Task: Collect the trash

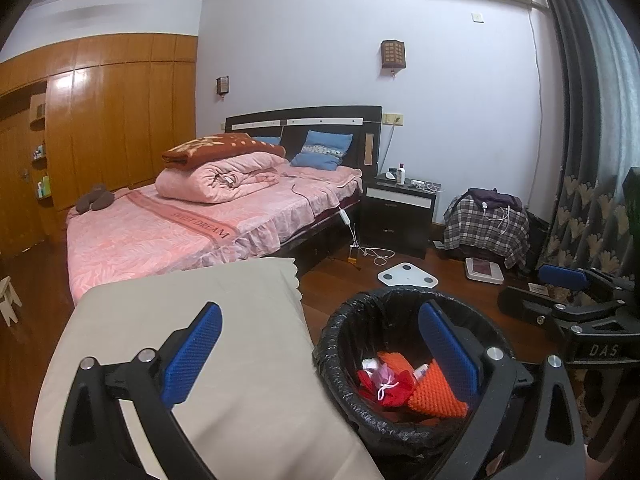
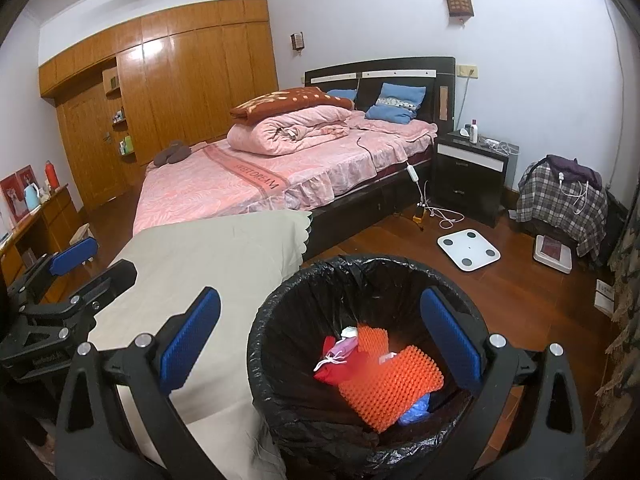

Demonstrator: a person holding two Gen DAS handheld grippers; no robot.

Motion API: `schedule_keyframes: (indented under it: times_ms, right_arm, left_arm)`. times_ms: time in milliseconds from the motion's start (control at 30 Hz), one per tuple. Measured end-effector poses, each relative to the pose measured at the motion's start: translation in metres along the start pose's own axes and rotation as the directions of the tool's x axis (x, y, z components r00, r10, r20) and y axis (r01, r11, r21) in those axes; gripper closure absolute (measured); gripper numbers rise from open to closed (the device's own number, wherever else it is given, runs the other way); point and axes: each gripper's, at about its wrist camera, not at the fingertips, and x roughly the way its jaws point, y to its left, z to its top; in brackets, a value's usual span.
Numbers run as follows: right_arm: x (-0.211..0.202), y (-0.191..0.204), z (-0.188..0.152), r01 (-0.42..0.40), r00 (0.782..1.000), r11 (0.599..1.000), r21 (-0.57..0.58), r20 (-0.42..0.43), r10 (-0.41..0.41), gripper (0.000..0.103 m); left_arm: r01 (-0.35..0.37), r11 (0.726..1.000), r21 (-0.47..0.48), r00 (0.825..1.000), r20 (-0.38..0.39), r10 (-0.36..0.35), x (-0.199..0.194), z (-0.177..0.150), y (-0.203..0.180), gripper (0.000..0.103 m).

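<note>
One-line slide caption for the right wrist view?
Open right gripper above the bin holding orange trash.

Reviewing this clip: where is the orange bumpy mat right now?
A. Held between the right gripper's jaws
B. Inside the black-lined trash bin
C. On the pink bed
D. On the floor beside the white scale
B: the orange bumpy mat lies inside the trash bin with red items, and both the right gripper and the left gripper have their jaws open and empty.

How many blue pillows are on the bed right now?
2. One blue pillow leans on the headboard near the nightstand; the other blue pillow peeks out behind the folded brown blanket. More could be hidden.
</note>
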Motion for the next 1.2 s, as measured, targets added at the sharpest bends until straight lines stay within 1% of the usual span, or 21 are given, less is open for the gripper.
schedule_keyframes:
  times_ms: [1200]
  right_arm:
    - [0.0002, 0.0032, 0.0001, 0.000, 1.000, 1.000, -0.003, -0.002, 0.000, 0.006]
  left_arm:
    - [0.000, 1.000, -0.005, 1.000, -0.001, 0.000, -0.0003, 0.0022, 0.0037, 0.006]
